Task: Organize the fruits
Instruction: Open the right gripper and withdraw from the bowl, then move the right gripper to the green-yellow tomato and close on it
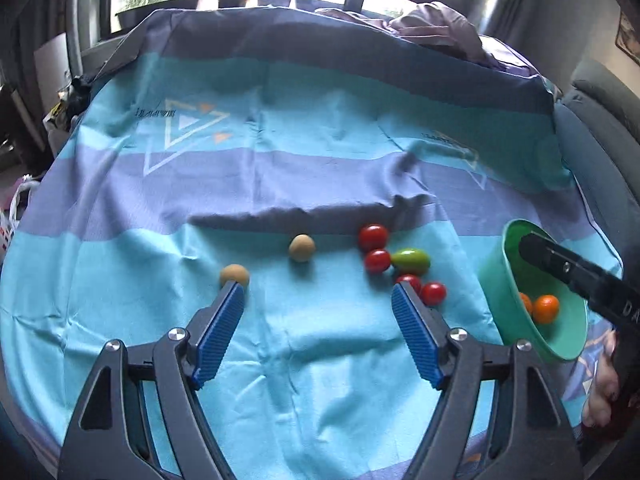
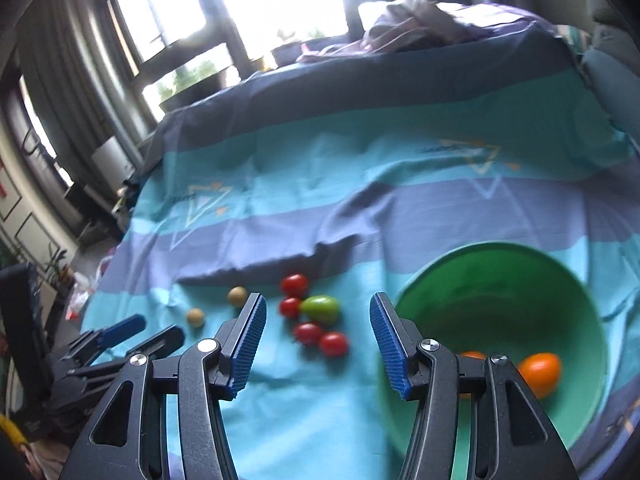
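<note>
Several red cherry tomatoes (image 1: 373, 237) and a green oval fruit (image 1: 411, 261) lie clustered on the striped cloth. Two tan round fruits (image 1: 302, 248) rest further left. My left gripper (image 1: 318, 288) hovers open above the cloth, its left pad by the nearer tan fruit (image 1: 234, 275), nothing between the pads. At the right a green bowl (image 1: 500, 280) holds two orange fruits (image 1: 546, 309). My right gripper (image 2: 317, 300) is open and empty, just left of the bowl (image 2: 500, 300), with the tomatoes (image 2: 294, 285) and green fruit (image 2: 320, 308) beyond its tips.
A blue and purple striped cloth (image 1: 320, 360) covers the surface, with a raised fold (image 1: 320, 212) behind the fruit. A bundle of purple fabric (image 1: 436, 24) lies at the far edge under the windows. A hand (image 1: 604, 396) shows at the lower right.
</note>
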A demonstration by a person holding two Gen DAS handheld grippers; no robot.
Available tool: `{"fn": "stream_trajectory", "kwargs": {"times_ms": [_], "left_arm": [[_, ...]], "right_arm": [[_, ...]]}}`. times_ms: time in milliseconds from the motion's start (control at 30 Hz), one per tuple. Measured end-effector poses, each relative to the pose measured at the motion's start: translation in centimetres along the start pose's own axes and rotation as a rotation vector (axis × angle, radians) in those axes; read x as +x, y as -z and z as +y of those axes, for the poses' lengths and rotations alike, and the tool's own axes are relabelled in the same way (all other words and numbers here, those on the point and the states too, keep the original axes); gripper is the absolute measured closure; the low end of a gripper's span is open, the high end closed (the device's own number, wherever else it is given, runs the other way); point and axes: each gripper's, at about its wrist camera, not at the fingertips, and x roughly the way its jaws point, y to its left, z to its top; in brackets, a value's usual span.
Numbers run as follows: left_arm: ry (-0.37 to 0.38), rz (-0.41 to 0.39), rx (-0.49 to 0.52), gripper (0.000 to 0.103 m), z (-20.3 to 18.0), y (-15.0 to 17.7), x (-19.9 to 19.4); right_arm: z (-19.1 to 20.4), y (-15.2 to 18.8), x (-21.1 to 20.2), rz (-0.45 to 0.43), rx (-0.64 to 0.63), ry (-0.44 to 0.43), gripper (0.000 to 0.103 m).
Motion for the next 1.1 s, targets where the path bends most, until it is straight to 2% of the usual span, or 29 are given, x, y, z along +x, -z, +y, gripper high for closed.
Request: {"fn": "stream_trajectory", "kwargs": {"times_ms": [67,167,300,400,467,533,700,800,967,1100], "left_arm": [[-0.035,0.011,-0.032,0.028,1.3,-0.2,0.3],[-0.037,0.024,-0.086,0.03,2.7,-0.2,0.5],[-0.019,0.052,-0.086,0.041,3.1,-0.1,0.7],[-0.028,0.055,-0.09,0.05,3.0,-0.1,0.8],[-0.029,0.057,-0.076,0.051,2.9,-0.1,1.0],[-0.024,0.059,-0.071,0.051,2.7,-0.1,1.0],[-0.021,0.064,-0.06,0.051,2.7,0.0,1.0],[-0.03,0.068,-0.064,0.051,2.7,-0.1,1.0],[-0.015,0.073,-0.068,0.051,2.8,-0.1,1.0],[-0.007,0.077,-0.068,0.051,2.8,-0.1,1.0]], "right_arm": [[1.2,0.4,0.9,0.026,-0.021,-0.022,0.049],[2.3,0.7,2.4,0.076,-0.027,-0.037,0.059],[3.1,0.4,5.7,0.176,-0.044,0.019,0.07],[3.6,0.1,8.3,0.252,-0.074,0.087,0.07],[3.7,-0.3,9.9,0.273,-0.077,0.206,0.07],[3.5,-0.8,10.9,0.265,-0.072,0.274,0.07],[3.5,-1.1,13.7,0.329,-0.072,0.314,0.07],[3.8,-1.1,14.5,0.334,-0.11,0.382,0.068],[4.4,-1.1,15.2,0.35,-0.164,0.405,0.066],[4.9,-1.2,16.2,0.406,-0.229,0.421,0.06]]}}
